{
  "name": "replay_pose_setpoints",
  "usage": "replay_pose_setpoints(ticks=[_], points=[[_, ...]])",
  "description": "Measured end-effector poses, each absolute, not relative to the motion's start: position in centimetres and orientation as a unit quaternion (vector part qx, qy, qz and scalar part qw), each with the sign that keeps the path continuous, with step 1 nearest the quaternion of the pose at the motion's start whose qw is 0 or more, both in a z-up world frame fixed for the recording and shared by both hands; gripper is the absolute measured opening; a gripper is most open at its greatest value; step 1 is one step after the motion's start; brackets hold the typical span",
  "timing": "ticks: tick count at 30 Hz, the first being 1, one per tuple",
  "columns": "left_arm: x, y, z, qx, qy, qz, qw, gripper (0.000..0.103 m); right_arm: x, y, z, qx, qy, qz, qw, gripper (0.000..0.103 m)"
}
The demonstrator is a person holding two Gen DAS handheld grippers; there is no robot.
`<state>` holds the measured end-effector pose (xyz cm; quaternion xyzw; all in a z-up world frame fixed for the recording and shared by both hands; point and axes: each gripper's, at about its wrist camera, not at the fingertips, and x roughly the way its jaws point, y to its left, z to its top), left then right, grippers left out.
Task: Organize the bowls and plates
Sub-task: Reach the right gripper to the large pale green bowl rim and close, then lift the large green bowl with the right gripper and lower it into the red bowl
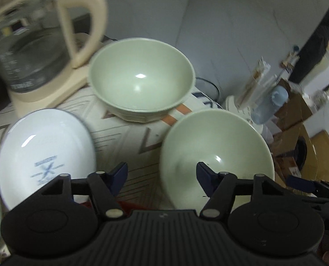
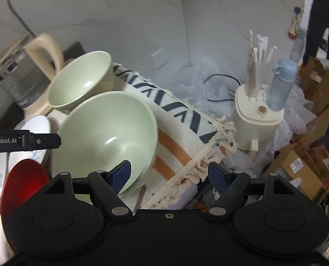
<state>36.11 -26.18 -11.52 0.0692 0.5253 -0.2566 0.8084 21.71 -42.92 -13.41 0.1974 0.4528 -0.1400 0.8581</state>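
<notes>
**On the Patterned Cloth: Bowls and Grippers**

Near the left gripper (image 1: 162,173), at 1 o'clock, the near green bowl (image 1: 215,153) is seen; the far green bowl (image 1: 142,77) stands at 12 o'clock, the white plate (image 1: 44,153) at 9 o'clock. Both jaws are spread wide, nothing held. The right gripper (image 2: 170,175) is likewise spread and empty, one finger (image 2: 122,175) over the near bowl's rim.

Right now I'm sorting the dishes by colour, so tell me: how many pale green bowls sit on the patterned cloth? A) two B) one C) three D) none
A: two pale green bowls show in both views, the far green bowl by the kettle and the near green bowl in front of the open left gripper.
</notes>
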Motion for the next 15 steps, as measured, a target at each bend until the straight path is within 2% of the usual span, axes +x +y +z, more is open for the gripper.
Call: replay_pose_setpoints(ticks=[5,10,13,15], points=[[36.5,-27.7,-12.8,0.075,0.542,-0.264,0.794,0.053,22.5,-43.1,-14.4,0.201,0.467,-0.142,0.849,0.071],[36.9,-28.6,-14.1,0.081,0.561,-0.258,0.783,0.035,23.3,-42.7,-15.5,0.223,0.473,-0.128,0.842,0.057],[37.2,-28.5,-14.4,0.074,0.568,-0.253,0.780,0.024,23.7,-42.5,-16.0,0.241,0.478,-0.113,0.837,0.040],[37.5,-28.4,-14.4,0.068,0.572,-0.250,0.779,0.021,24.0,-42.0,-16.4,0.249,0.482,-0.100,0.834,0.020]])
